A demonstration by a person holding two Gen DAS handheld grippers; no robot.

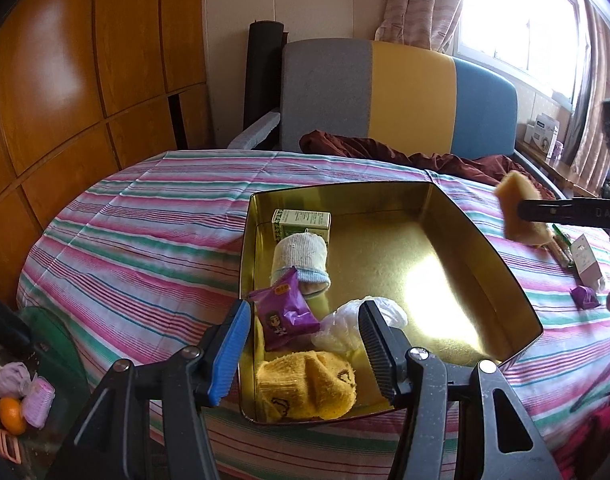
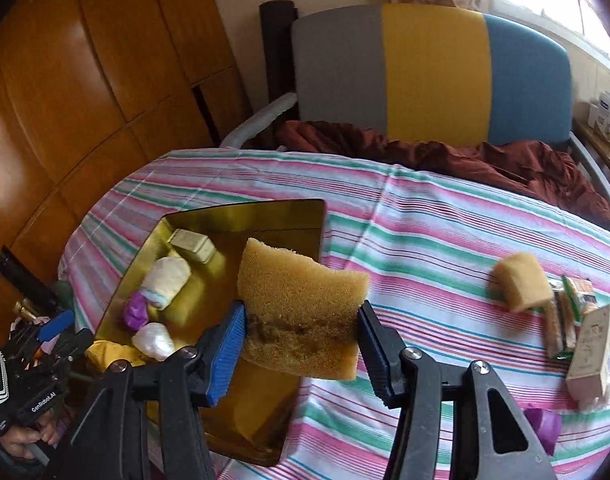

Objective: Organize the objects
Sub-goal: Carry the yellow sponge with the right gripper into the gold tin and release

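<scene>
A gold tin (image 1: 485, 248) lies on the striped tablecloth. In it are a green box (image 1: 301, 222), a rolled grey sock (image 1: 301, 260), a purple snack packet (image 1: 285, 316), a white plastic bag (image 1: 345, 324) and a yellow sock (image 1: 305, 388). My left gripper (image 1: 307, 312) hovers open over the tin's near end, its pads touching nothing. My right gripper (image 2: 301, 332) is shut on a tan sponge (image 2: 301, 300) above the tin's (image 2: 241, 210) right side. From the left wrist view, that sponge (image 1: 513, 200) hangs in the right gripper (image 1: 523, 210) beyond the tin's right wall.
Right of the tin lie a rolled tan sponge (image 2: 521, 280), snack sticks (image 2: 565, 320), a pale carton (image 2: 589, 356) and a purple packet (image 2: 545, 420). A grey, yellow and blue chair (image 1: 405, 92) with maroon cloth (image 2: 465, 156) stands behind. A wooden wardrobe (image 1: 65, 80) is left.
</scene>
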